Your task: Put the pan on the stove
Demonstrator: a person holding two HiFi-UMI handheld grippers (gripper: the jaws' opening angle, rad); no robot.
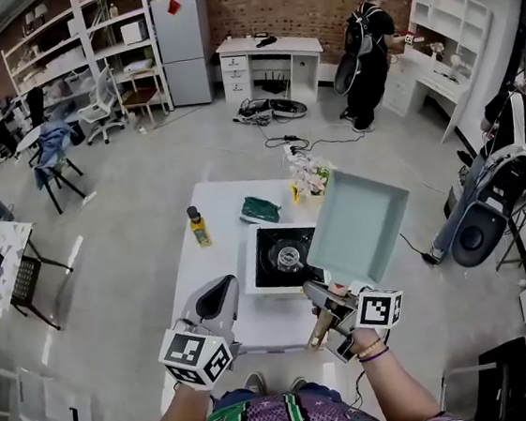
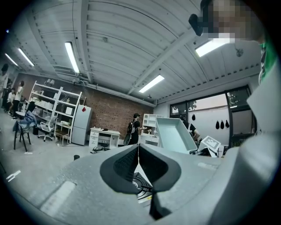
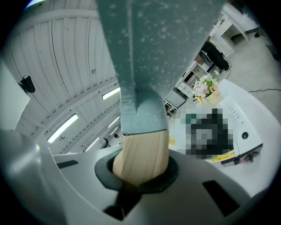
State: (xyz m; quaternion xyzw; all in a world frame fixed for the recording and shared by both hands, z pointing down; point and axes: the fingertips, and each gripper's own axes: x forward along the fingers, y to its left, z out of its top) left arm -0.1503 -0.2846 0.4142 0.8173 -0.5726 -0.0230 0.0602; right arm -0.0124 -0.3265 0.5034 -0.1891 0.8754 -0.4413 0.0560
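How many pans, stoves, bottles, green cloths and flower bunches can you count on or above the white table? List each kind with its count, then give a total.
pan: 1
stove: 1
bottle: 1
green cloth: 1
flower bunch: 1
Total: 5

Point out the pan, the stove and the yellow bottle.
pan (image 1: 370,226), head view, middle of its flat body.
stove (image 1: 289,257), head view, its burner.
yellow bottle (image 1: 199,229), head view, its body.
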